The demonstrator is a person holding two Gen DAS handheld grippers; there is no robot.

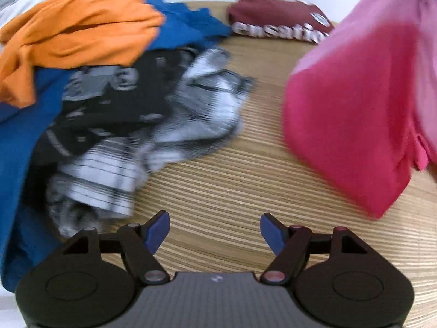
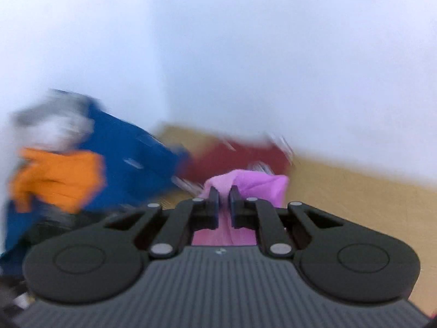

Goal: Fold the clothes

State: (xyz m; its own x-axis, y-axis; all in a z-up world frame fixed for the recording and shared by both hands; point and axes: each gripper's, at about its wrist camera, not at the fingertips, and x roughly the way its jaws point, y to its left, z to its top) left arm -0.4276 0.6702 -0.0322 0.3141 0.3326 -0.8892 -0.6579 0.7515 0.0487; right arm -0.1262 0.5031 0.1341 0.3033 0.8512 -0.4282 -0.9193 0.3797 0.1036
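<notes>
Left wrist view: the left hand-held gripper (image 1: 214, 232) hangs released over bare striped tabletop (image 1: 218, 191), its blue pads spread with nothing between them. A pink garment (image 1: 352, 114) hangs at two o'clock, lifted off the wood, its long axis running near vertical and its lowest corner the part closest to this gripper. At ten o'clock sits one heap of unfolded clothes: one orange garment (image 1: 82, 27), one blue garment (image 1: 191, 27), one black printed garment (image 1: 114, 104) and one grey striped garment (image 1: 191, 114). One folded maroon shirt (image 1: 275, 22) with white lettering lies at twelve o'clock by the far edge.

Right wrist view: the right hand-held gripper (image 2: 224, 194) is clenched on a fold of the pink garment (image 2: 254, 183), which bunches above the pads at twelve o'clock and trails down beneath them. The picture is blurred; the heap shows at nine o'clock. The free left hand looks the likelier one to take the hanging lower corner.
</notes>
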